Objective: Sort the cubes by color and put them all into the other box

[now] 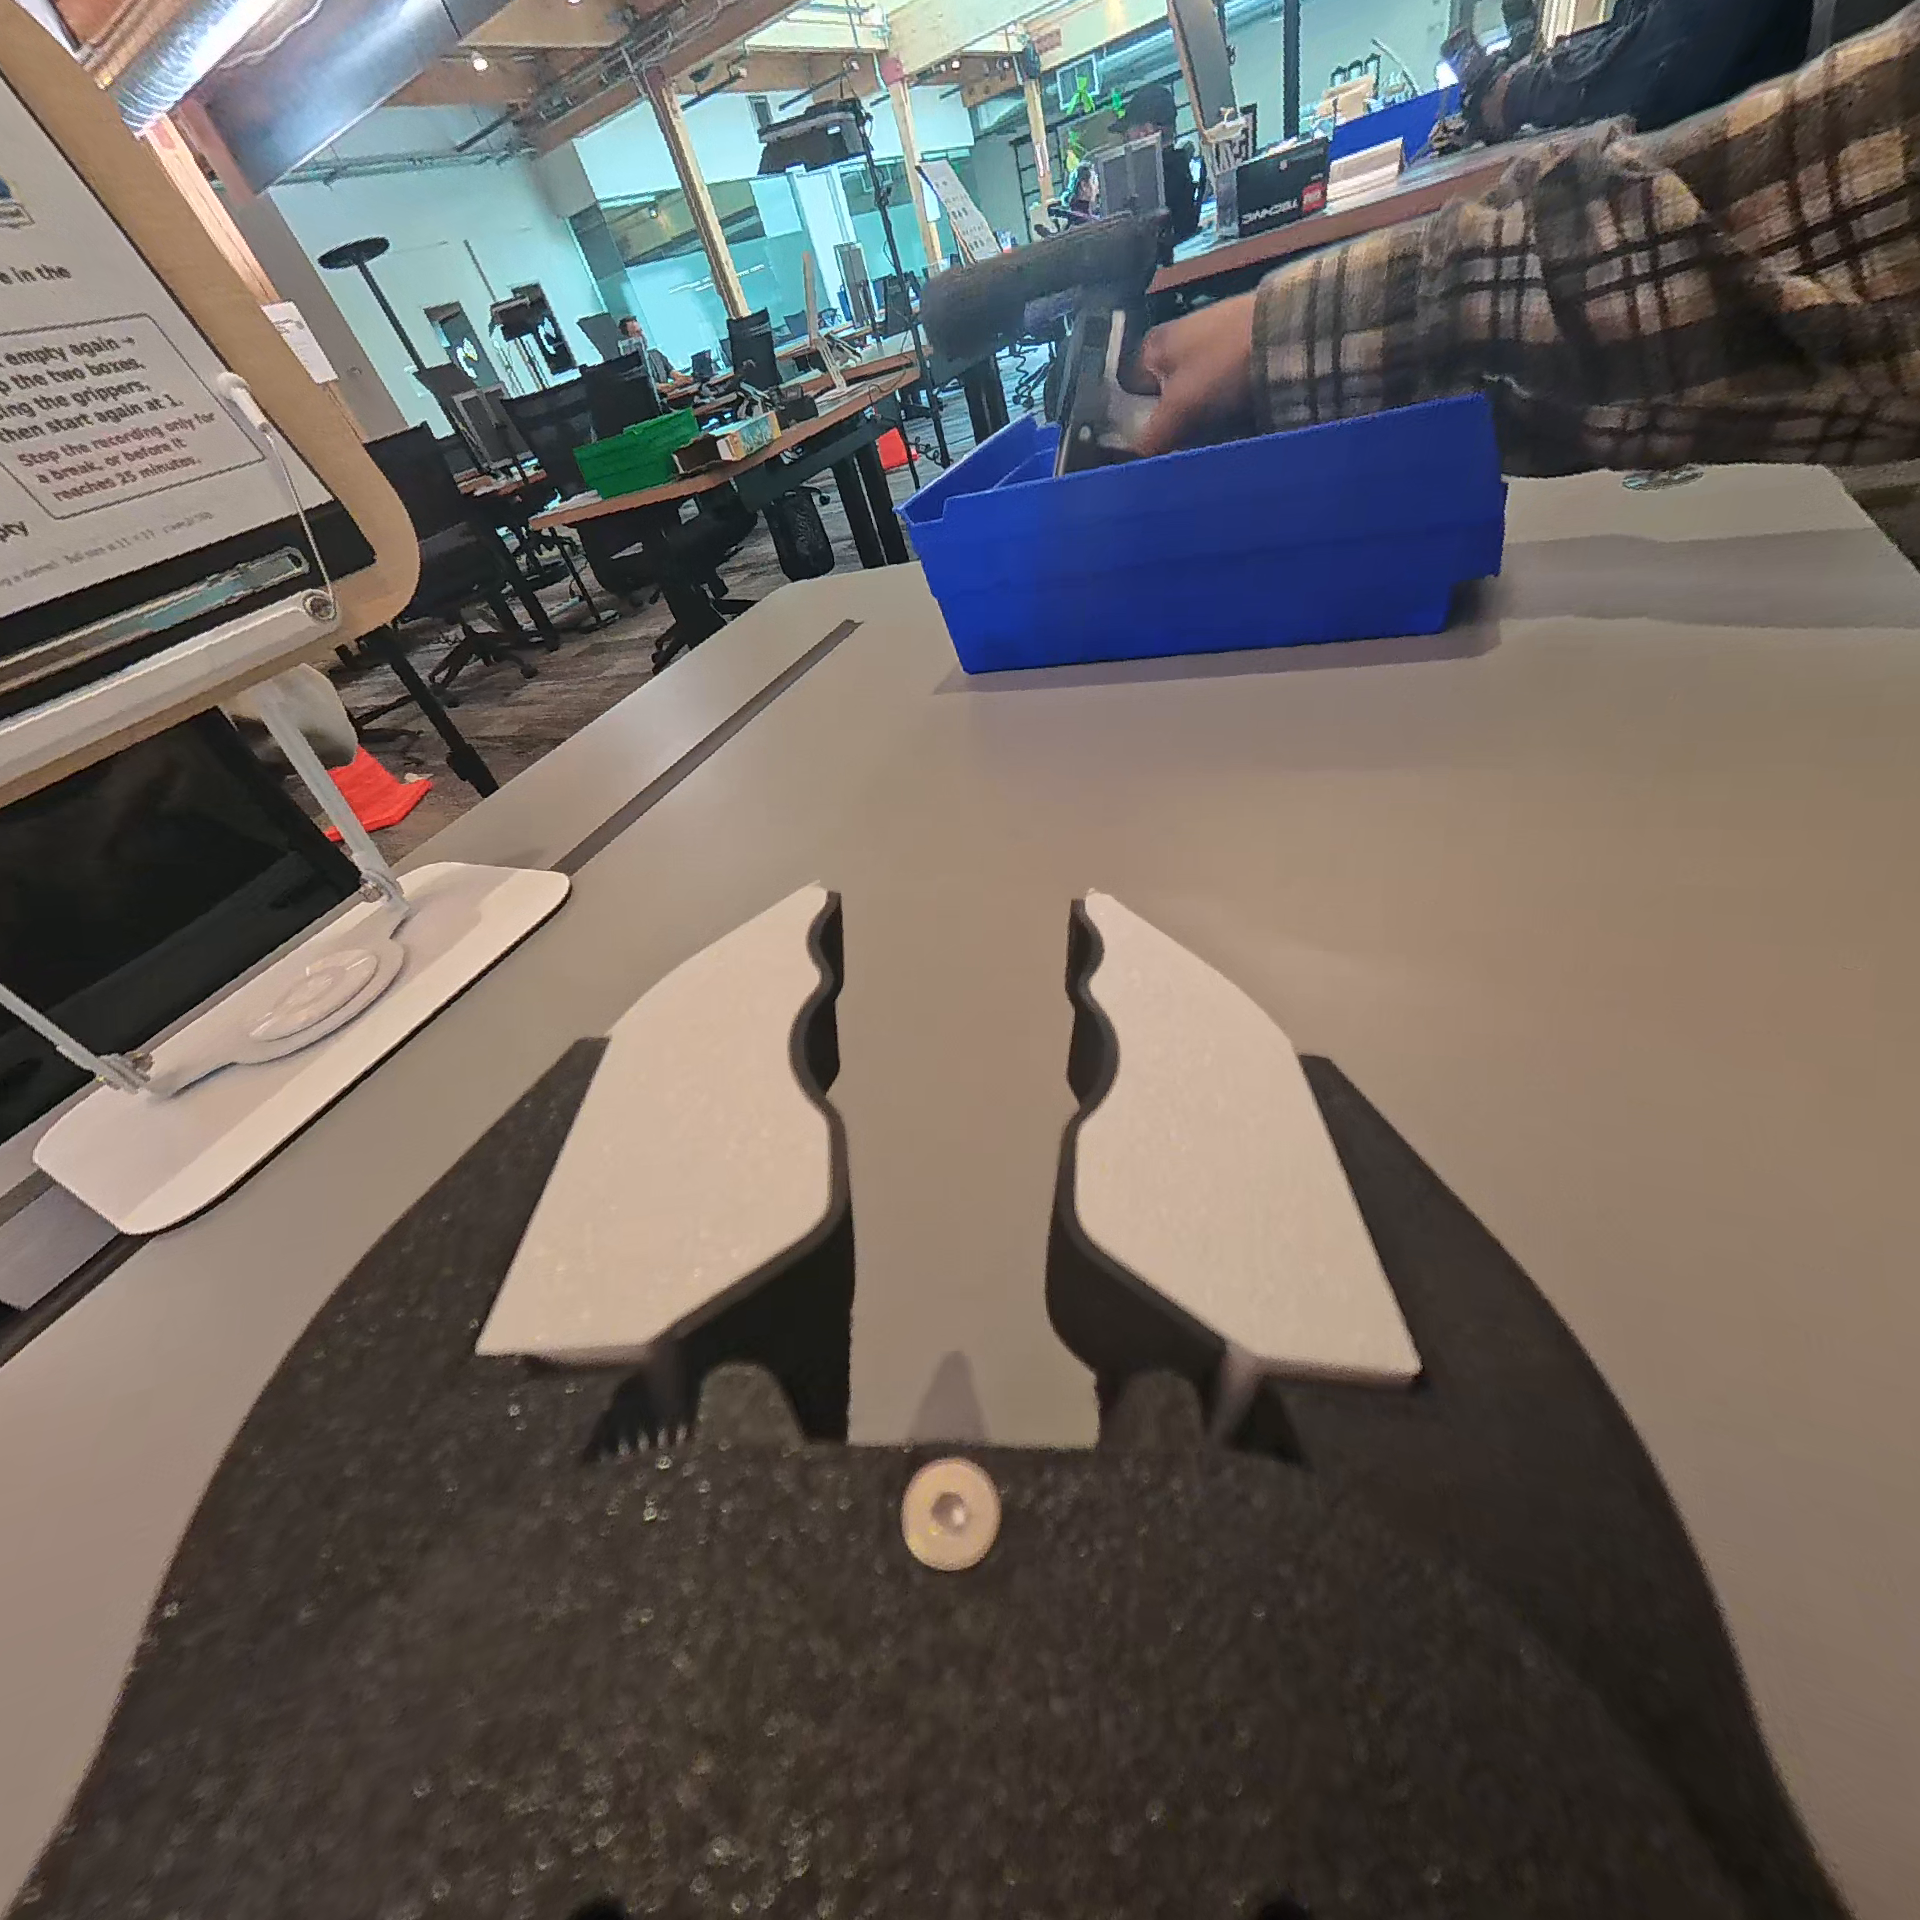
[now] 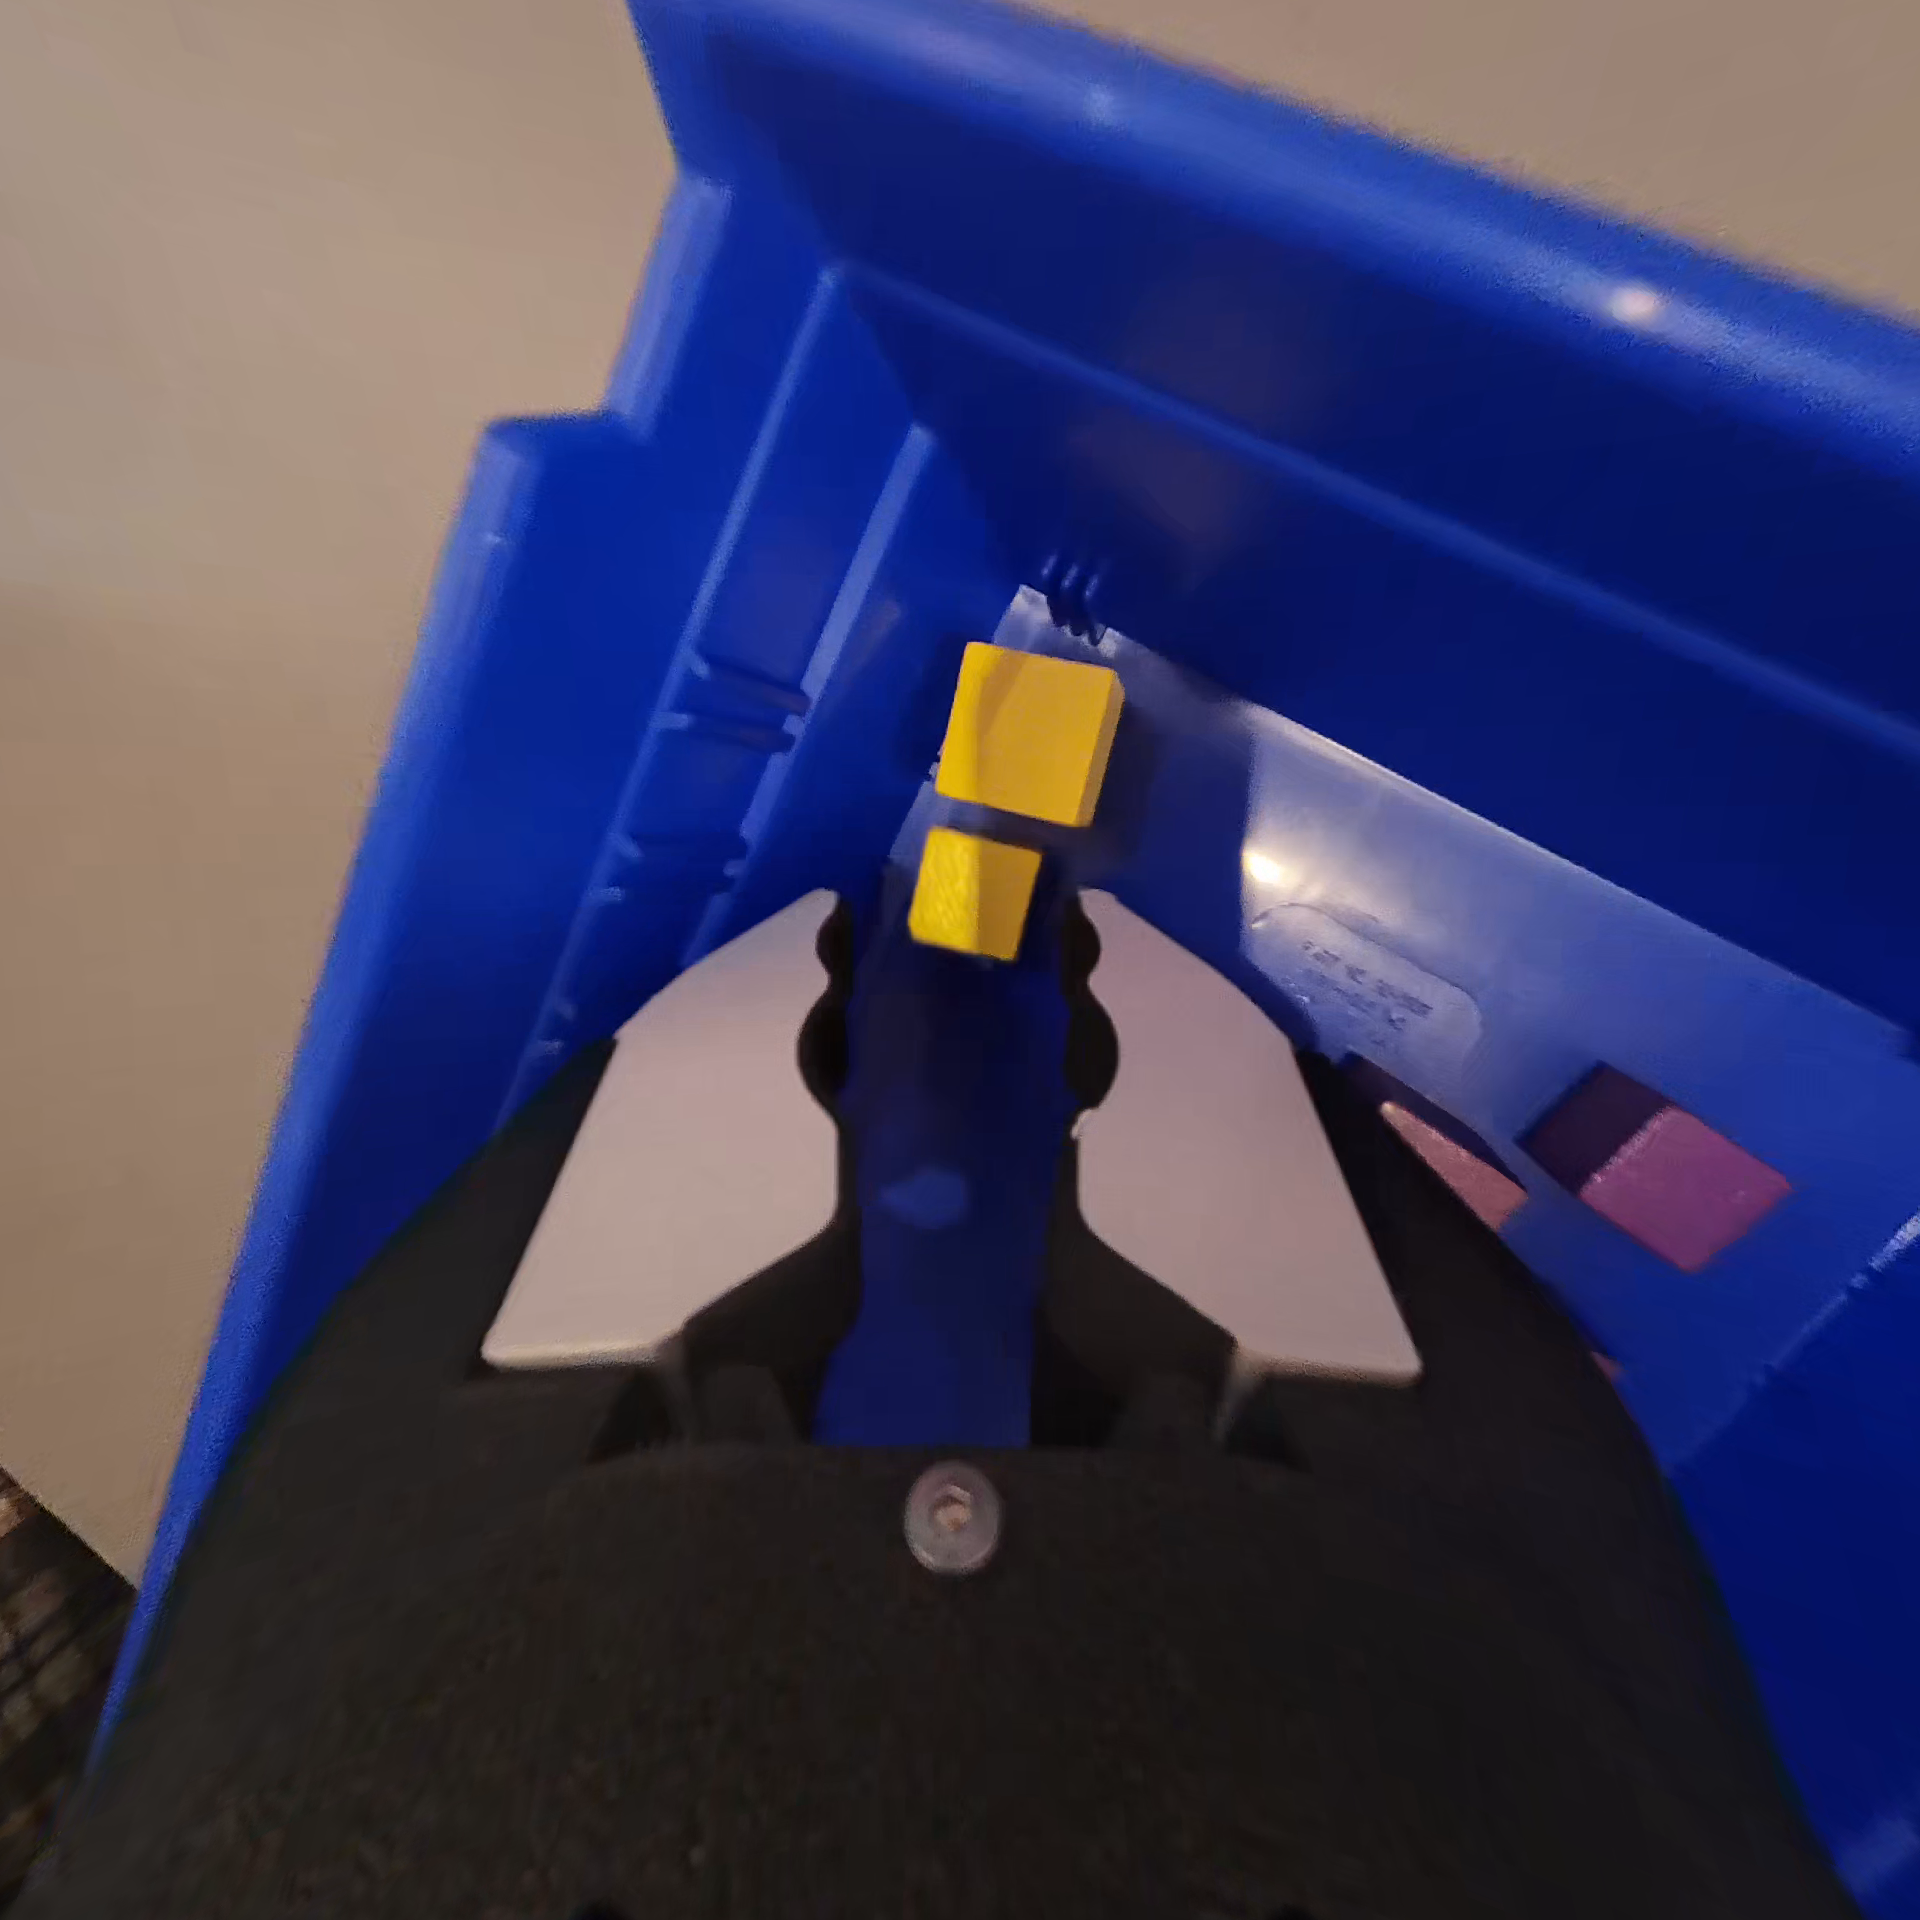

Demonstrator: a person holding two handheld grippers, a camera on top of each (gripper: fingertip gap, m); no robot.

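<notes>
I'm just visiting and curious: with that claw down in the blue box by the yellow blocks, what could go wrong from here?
1. The right gripper has its jaws around the smaller yellow cube, which almost touches the bigger yellow cube; moving could knock that one.
2. Both sit tight in the blue box corner, so a fingertip might catch the wall.
3. The picture is blurred, so the grip may be unsure.

The left gripper [image 1: 954,925] sits low and level above the table [image 1: 1351,883], its two fingers apart with nothing between them. The right gripper [image 2: 961,914] points down into the blue box [image 2: 1351,468], fingers apart, nothing pinched
</notes>
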